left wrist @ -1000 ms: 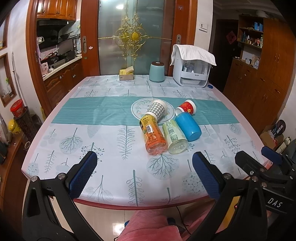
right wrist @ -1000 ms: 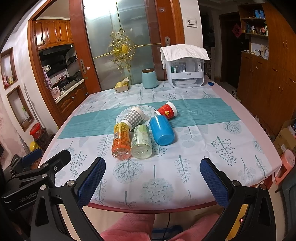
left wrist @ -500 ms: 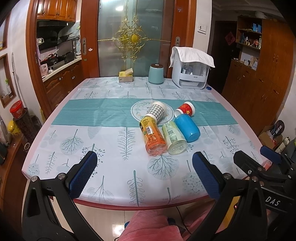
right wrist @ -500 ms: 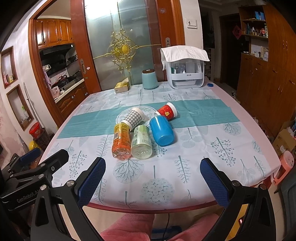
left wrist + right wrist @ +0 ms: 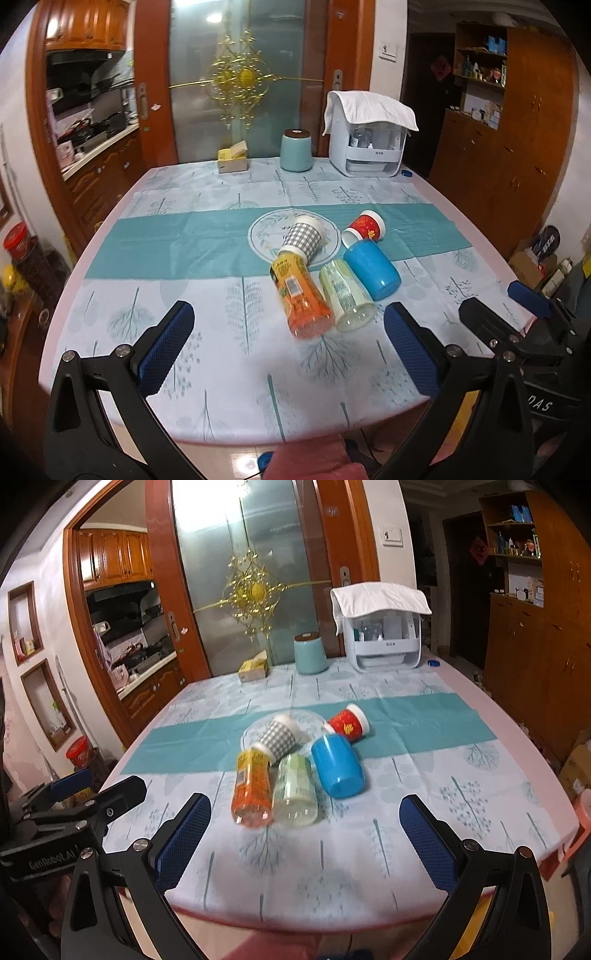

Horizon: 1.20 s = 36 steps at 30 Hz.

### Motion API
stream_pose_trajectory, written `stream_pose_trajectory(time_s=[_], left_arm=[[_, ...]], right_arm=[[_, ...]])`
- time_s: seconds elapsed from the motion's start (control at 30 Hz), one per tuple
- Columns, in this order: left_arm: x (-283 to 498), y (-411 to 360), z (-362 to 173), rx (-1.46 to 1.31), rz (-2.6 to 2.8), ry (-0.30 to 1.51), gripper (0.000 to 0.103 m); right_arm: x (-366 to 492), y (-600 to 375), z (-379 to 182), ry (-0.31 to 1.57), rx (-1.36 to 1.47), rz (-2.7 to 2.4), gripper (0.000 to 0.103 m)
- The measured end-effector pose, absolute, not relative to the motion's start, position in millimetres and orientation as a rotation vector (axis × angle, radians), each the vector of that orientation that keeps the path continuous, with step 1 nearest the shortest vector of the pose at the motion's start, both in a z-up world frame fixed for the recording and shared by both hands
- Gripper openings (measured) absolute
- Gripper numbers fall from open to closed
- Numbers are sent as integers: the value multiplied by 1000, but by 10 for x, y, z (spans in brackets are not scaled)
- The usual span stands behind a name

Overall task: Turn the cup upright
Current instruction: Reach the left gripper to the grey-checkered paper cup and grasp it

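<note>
Several containers lie on their sides in the middle of the table: a blue cup (image 5: 371,268) (image 5: 338,765), a grey checked cup (image 5: 303,237) (image 5: 277,736), a red cup (image 5: 365,228) (image 5: 349,724), an orange bottle (image 5: 300,297) (image 5: 252,790) and a pale green bottle (image 5: 345,297) (image 5: 294,791). My left gripper (image 5: 288,341) is open and empty, over the table's near edge, short of the cluster. My right gripper (image 5: 306,834) is open and empty, just in front of the bottles. Each gripper shows at the edge of the other's view.
A round placemat (image 5: 266,230) lies under the checked cup on the teal runner (image 5: 177,240). At the far end stand a tissue box (image 5: 232,160), a teal canister (image 5: 295,151) and a white appliance (image 5: 369,144) under a cloth. Wooden cabinets (image 5: 517,147) stand at the right.
Both grippers have moved forward toward the table and the cluster of cups. Their jaws stay open. The cups and bottles have not moved.
</note>
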<state>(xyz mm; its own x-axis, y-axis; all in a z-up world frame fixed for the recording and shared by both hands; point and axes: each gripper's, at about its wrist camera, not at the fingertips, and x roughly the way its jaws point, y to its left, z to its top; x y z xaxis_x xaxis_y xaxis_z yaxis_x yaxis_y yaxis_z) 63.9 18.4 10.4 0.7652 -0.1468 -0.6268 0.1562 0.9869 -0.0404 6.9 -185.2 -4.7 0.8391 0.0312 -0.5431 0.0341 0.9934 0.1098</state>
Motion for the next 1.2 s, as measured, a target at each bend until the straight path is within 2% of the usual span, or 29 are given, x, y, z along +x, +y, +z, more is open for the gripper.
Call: stream_pose_trajectory(time_s=[0.23, 0.53, 0.83, 0.93, 1.0, 1.2], left_arm=[[1629, -35, -48, 167, -222, 763, 102], [3154, -459, -725, 247, -287, 987, 100], [4065, -650, -1470, 138, -339, 1169, 81], [4138, -656, -1591, 106, -353, 1202, 72], [4198, -662, -1665, 97, -329, 1211, 63], [4145, -586, -1507, 60, -297, 1178, 61]], right_arm=[[498, -1949, -218, 439, 100, -96, 103], [1358, -2079, -766, 555, 94, -82, 103], [2112, -2438, -1474, 708, 192, -53, 103], [2184, -2569, -1613, 728, 233, -45, 103], [2249, -2648, -1682, 733, 260, -47, 103], [2220, -2729, -1695, 753, 299, -54, 103]])
